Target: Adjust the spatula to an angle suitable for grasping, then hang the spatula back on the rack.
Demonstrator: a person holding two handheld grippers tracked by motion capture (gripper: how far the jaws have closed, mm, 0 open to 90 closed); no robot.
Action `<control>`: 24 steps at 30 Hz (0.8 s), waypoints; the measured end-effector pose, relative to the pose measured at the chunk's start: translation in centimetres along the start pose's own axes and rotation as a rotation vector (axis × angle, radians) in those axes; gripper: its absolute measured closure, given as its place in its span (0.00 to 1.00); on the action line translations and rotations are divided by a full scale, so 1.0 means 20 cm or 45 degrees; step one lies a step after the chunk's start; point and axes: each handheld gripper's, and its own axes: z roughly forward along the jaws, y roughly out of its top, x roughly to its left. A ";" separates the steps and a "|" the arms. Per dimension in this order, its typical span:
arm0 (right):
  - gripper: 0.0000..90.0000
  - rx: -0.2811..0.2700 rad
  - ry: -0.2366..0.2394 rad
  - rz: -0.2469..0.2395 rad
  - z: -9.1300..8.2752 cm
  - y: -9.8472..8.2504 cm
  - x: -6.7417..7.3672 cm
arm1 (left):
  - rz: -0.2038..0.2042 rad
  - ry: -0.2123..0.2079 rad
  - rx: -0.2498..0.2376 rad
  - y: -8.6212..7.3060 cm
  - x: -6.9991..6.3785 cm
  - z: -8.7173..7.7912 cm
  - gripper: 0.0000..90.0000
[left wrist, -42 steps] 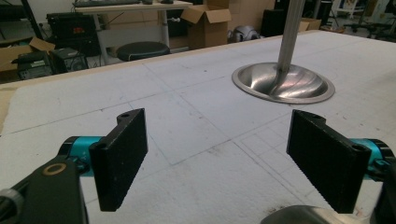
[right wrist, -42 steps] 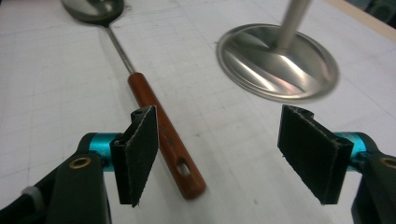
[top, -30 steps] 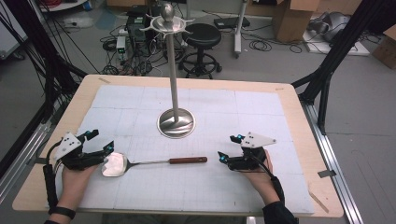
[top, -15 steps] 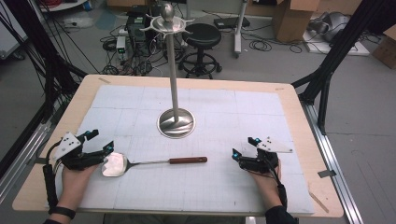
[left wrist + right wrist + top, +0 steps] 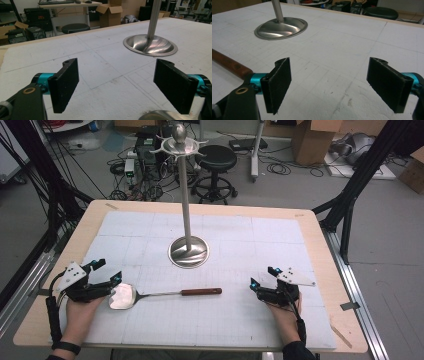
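Spatula lies flat at lower centre of the high view, blade beside the left gripper, whose jaws stand apart and empty. Stand rises mid-frame. Right gripper, jaws apart too, sits just right of the handle. Looks like pickup comes next: close on the handle.

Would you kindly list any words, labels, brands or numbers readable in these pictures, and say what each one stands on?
There is no readable text in any view.
The spatula, the metal stand and the white mat carry no print that shows; the mat bears only faint grid lines.
The left gripper and the right gripper show no markings.
Cardboard boxes on the floor are too small and blurred to tell whether they carry labels.
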 end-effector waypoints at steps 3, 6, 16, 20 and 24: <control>0.21 0.000 0.001 -0.001 0.00 0.00 0.00 | -0.003 0.001 -0.001 0.00 0.00 0.00 0.23; 0.21 -0.001 -0.001 -0.001 0.00 0.00 0.00 | -0.012 0.002 -0.002 0.00 0.01 0.00 0.24; 0.21 -0.008 0.006 0.007 0.00 0.00 -0.01 | -0.026 0.000 -0.020 0.01 0.01 -0.01 0.23; 0.21 -0.011 0.011 0.005 0.00 0.00 -0.01 | -0.066 0.005 -0.051 0.03 0.02 -0.03 0.23; 0.21 -0.010 0.012 0.004 0.00 0.00 -0.01 | -0.074 -0.014 -0.056 0.07 0.03 -0.05 0.21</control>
